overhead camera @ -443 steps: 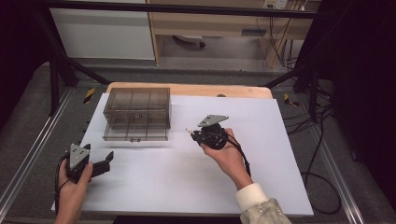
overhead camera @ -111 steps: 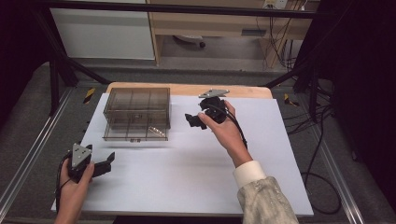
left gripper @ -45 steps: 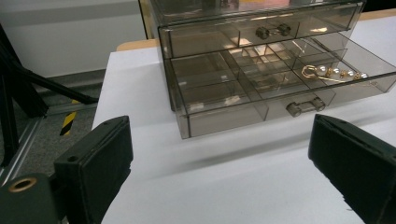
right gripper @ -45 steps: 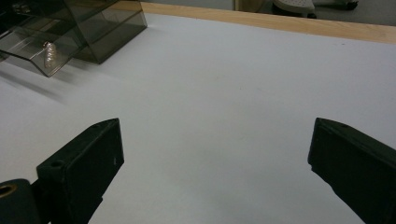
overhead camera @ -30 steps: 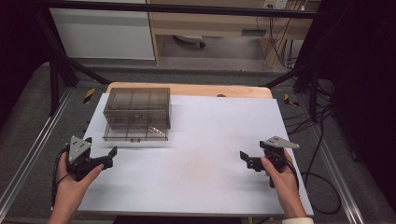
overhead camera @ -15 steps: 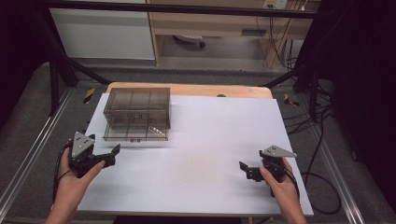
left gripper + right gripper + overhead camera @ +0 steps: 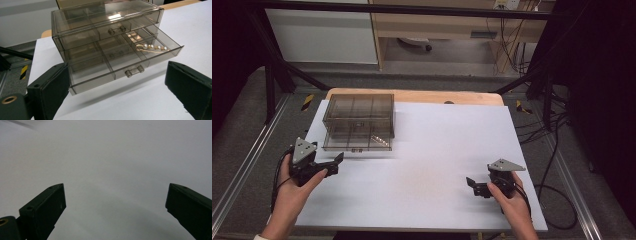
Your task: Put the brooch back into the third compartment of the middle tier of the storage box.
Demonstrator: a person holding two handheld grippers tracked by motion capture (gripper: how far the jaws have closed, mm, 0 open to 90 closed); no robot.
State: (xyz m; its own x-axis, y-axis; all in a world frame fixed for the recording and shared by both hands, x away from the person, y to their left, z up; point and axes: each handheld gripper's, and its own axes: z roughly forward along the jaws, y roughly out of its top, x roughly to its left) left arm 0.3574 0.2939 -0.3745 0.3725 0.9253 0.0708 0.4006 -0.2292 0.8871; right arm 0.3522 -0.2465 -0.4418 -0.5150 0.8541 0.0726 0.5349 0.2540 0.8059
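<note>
My left gripper (image 7: 333,162) hangs wide open and empty just in front of the smoky transparent plastic two-drawer organiser box (image 7: 358,121), whose lower drawer (image 7: 125,63) stands pulled out. In its right compartment lies a gold bar pin with a row of pearls (image 7: 151,47), too small to make out from above. My right gripper (image 7: 473,186), also wide open and empty, hovers well apart over the bare white tabletop (image 7: 447,150), its far edge blurred.

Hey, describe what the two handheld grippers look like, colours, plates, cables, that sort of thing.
Both are black. The left gripper and right gripper each carry a grey three-cornered plate on top and trail a black cable. Their fingers are blocky, flat-faced black pads with small screw holes. A light sleeve cuff shows at the left wrist.
</note>
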